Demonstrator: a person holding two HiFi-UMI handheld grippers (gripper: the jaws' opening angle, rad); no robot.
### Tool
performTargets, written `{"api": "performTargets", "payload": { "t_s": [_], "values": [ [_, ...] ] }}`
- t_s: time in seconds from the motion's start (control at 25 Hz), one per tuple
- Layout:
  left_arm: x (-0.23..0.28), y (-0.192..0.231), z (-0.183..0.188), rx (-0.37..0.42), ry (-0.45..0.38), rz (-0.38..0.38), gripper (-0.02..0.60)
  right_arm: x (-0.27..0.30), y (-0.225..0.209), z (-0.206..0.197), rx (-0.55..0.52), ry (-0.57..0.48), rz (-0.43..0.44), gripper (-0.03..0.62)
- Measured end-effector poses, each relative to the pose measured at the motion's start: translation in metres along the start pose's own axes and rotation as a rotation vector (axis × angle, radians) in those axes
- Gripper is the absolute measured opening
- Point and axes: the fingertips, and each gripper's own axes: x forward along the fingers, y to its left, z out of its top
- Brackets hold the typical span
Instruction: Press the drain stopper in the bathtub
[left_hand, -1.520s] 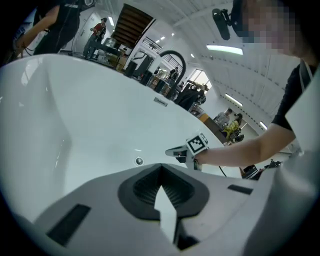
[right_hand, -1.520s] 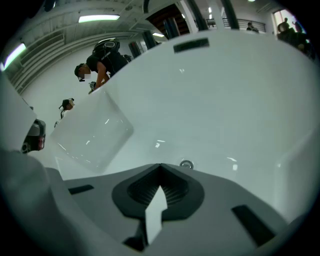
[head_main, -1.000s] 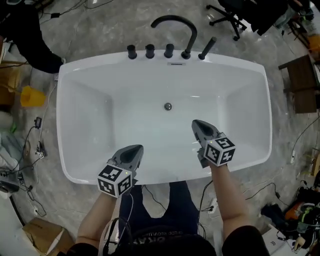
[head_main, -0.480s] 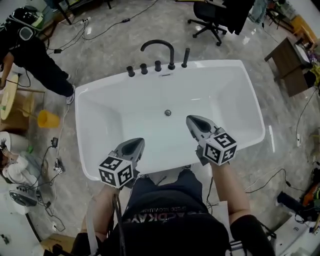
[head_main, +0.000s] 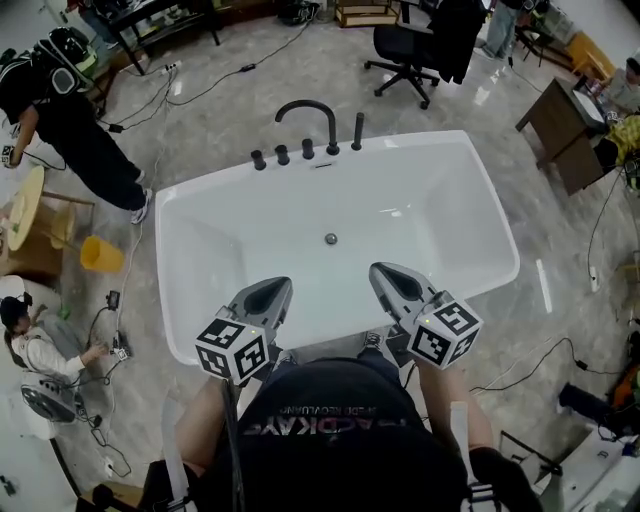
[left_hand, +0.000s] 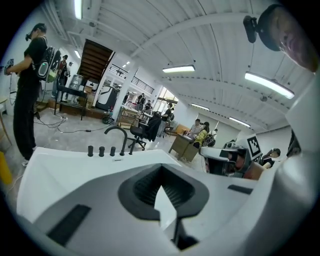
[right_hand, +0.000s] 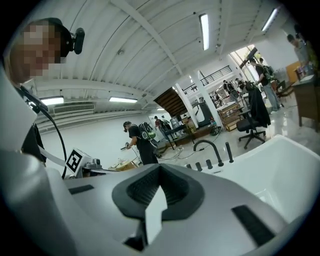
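Backed away from the white bathtub (head_main: 440, 200) over the last second, leaving it smaller in the head view with more grey floor showing around it. Set lengthwise across the middle, with a black arched faucet (head_main: 306, 112) and a row of black knobs (head_main: 282, 154) on the far rim. Beyond that, a black office chair (head_main: 404, 45); off to the left, a person in black (head_main: 70, 110) standing near a yellow bucket (head_main: 98, 254). Nearer the camera, left gripper (head_main: 272, 288) and right gripper (head_main: 383, 272) held at the near rim, noses toward the basin, well apart from each other. Both with jaws brought together, tips meeting, nothing between them. Last and smallest, round metal drain stopper (head_main: 330, 238) in the middle of the tub floor, ahead of both grippers and touched by neither.
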Motion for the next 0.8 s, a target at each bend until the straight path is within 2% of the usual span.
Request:
{"api": "performTargets", "payload": {
  "t_s": [0.24, 0.52, 0.8],
  "values": [
    [0.005, -0.007, -0.004, -0.042, 0.004, -0.012, 0.005, -0.007, 0.02, -0.001, 0.022, -0.011, 0.044, 0.012],
    [0.009, -0.015, 0.005, 0.003, -0.007, -0.023, 0.005, -0.011, 0.029, -0.008, 0.033, -0.022, 0.06, 0.012],
    [0.008, -0.018, -0.005, -0.029, 0.002, -0.026, 0.005, -0.008, 0.031, -0.017, 0.062, 0.002, 0.072, 0.012]
  ]
}}
